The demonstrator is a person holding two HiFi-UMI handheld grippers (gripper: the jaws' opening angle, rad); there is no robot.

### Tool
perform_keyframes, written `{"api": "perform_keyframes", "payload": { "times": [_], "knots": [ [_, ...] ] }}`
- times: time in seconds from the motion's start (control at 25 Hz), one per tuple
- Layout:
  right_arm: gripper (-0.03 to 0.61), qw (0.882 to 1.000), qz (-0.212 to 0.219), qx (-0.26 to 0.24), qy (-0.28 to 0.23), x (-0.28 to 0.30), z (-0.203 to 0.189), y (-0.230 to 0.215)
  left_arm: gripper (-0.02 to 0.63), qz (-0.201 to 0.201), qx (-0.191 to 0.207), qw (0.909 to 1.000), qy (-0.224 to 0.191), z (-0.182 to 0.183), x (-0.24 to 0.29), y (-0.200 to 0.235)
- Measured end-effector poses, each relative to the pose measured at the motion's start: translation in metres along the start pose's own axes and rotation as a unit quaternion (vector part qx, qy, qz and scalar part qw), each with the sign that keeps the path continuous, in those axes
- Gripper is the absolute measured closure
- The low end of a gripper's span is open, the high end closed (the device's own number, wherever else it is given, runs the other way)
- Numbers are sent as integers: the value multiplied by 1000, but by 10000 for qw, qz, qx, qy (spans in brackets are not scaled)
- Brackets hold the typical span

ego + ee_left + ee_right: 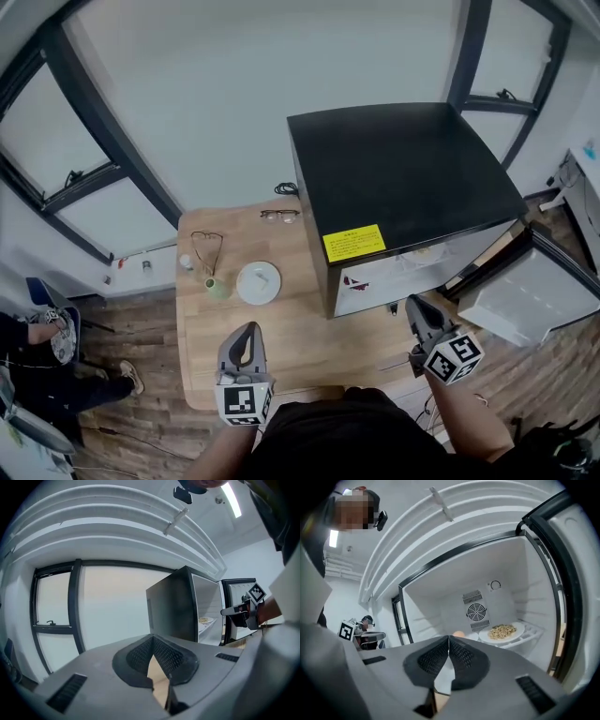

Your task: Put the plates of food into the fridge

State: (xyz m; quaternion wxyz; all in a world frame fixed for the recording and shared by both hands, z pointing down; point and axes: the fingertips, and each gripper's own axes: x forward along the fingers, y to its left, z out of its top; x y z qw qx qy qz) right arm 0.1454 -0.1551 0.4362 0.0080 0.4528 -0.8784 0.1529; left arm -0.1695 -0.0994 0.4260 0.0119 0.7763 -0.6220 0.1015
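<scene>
Wooden table (281,342) w/ white plate (259,282), green cup (217,287), glasses (280,215).

Light wooden bench (298,345) set against white wall (244,112). Black-framed windows (86,217) left of bench. Dark plank floor (141,328) around bench. Ceiling strip light (232,499) lit.

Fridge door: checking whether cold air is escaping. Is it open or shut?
Open. The fridge door stands swung out beside the fridge, and the right gripper view looks straight inside at a plate of food on a shelf.
</scene>
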Motion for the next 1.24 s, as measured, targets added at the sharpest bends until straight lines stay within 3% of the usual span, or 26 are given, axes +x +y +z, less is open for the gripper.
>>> {"api": "perform_keyframes", "payload": {
  "times": [0.2, 0.84, 1.24],
  "knots": [
    [557, 9997, -228, -100, 48, 2, -3, -2, 611, 45, 204, 9997, 99, -2, -20, 15],
    [557, 9970, -559, -485, 214, -15, 0, -2, 611, -9, -122, 9999, -51, -2, -23, 13],
    [557, 9970, -580, -504, 84, -21, 9, 9, 611, -187, -86, 9996, -190, 10, -20, 7]
  ]
}}
